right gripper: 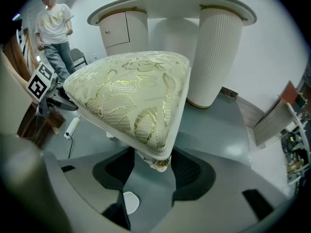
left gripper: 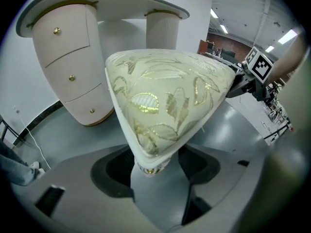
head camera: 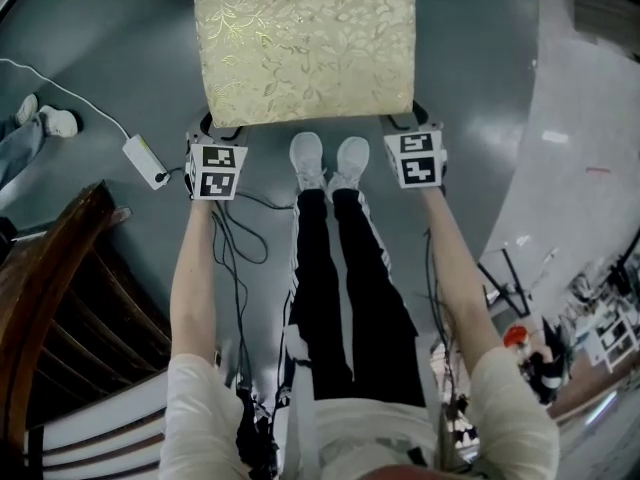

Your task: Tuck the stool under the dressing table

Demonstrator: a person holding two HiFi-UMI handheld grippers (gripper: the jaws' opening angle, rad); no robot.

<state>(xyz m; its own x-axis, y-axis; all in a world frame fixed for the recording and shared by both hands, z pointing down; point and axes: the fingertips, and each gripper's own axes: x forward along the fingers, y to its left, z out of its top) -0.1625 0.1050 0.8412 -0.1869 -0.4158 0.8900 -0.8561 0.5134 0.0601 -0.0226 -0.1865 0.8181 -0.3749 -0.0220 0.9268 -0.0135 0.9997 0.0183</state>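
- On the grey floor (head camera: 480,88) just ahead of your two shoes (head camera: 307,158), the one stool (head camera: 305,48) stands out in front of the dressing table (right gripper: 170,6), not yet under its top
- Both your forearms (head camera: 195,268) reach forward and down, roughly parallel, one on either side of your legs; each gripper points steeply down at a near corner of the stool
- Your left gripper (left gripper: 155,161) has its jaws spread wide about the top of a corner leg (left gripper: 148,168), with a little gap on one side
- Your right gripper (right gripper: 149,165) has its pads closed in on the leg at the other near corner
- Count: two grippers, one stool, one table, three gold knobs (left gripper: 72,77) on its drawer pedestal, one power strip (head camera: 145,160), one other person (right gripper: 53,38) standing off to your left
- In the head view the cushion (head camera: 305,18) hides every leg and the table is cut to a sliver at the top edge; each gripper view shows only the top of one leg
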